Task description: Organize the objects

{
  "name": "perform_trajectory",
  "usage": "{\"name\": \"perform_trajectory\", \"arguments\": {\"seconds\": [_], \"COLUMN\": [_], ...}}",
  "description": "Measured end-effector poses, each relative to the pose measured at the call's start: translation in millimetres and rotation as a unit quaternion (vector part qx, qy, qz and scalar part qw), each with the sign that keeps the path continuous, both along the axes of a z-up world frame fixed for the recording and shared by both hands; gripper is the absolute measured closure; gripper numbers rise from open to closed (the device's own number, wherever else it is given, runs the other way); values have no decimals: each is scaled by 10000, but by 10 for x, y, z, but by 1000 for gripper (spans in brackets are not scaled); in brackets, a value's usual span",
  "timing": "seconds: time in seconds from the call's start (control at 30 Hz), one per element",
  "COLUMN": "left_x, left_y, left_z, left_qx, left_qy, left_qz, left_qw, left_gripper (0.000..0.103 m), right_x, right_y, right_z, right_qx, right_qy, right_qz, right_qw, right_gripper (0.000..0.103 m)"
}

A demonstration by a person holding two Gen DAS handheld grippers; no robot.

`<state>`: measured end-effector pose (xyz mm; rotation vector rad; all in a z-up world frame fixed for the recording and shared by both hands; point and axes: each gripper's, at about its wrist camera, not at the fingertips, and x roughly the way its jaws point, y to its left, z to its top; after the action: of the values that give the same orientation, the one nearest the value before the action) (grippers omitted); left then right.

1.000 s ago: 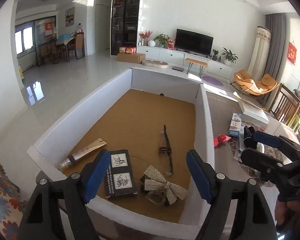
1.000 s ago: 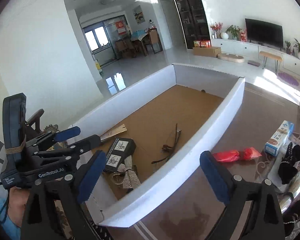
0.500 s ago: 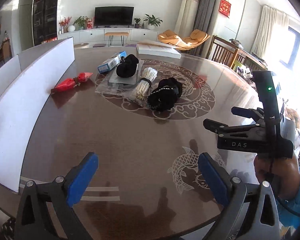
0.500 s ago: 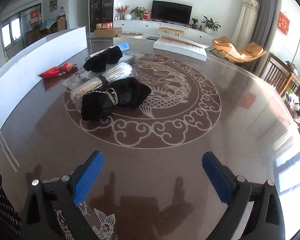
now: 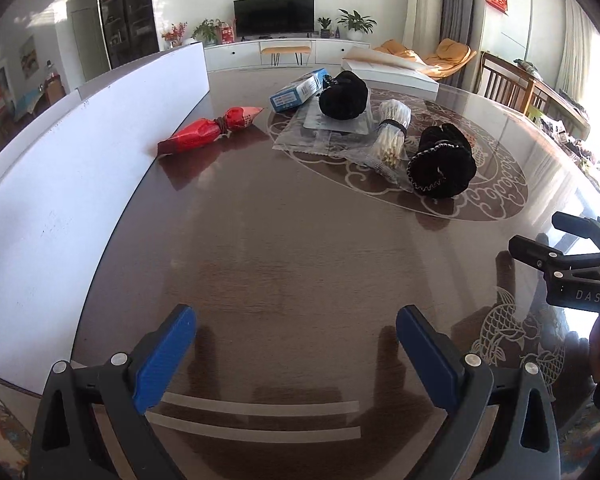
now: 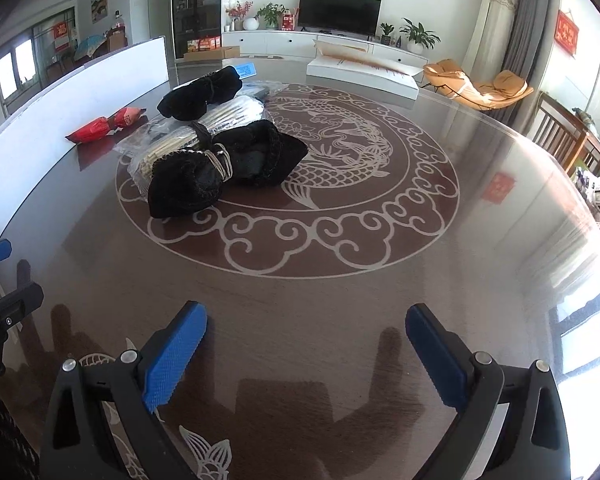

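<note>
My left hand-held gripper (image 5: 296, 334) and right hand-held gripper (image 6: 306, 332) both hang released and empty over the glossy dark-brown round counter (image 6: 340, 300) with its pale dragon medallion. Further along lie two black velvet pouches (image 6: 224, 168), a clear-wrapped bundle of pale sticks (image 5: 392, 136), a blue-and-white carton (image 5: 298, 90) and a red tied packet (image 5: 210, 130) beside the white box wall (image 5: 60, 184). Behind are a television (image 6: 340, 8), potted plants and orange lounge chairs.

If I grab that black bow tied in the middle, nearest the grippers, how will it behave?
The black bow looks like soft plush fabric, so it will probably squash and flop, not hold shape. It seems light. Cinched at the centre, it likely won't roll, though it may drag the clear packet beside it.
</note>
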<state>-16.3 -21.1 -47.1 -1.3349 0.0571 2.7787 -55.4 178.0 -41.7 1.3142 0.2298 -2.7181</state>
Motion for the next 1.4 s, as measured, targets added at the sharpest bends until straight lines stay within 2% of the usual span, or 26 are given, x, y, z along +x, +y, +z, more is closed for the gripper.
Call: {"name": "perform_trajectory", "arguments": {"seconds": [0.5, 0.93, 1.4], "left_x": [-9, 10, 9], "left_y": [-91, -91, -90], "left_z": [-40, -38, -45], "left_qx": [9, 4, 11], "left_qy": [-15, 45, 68], "left_qz": [203, 173, 172], "left_qw": [9998, 9998, 9998], "left_gripper": [0, 0, 0], "right_x": [-2, -41, -44], "right_y": [4, 63, 63], "right_z": [5, -19, -21], "right_qx": [-37, -324, -325], "right_qy": [-41, -207, -208], "right_qz": [-63, -97, -98], "right_qw": [10000, 9992, 9992], "right_gripper": [0, 0, 0]}}
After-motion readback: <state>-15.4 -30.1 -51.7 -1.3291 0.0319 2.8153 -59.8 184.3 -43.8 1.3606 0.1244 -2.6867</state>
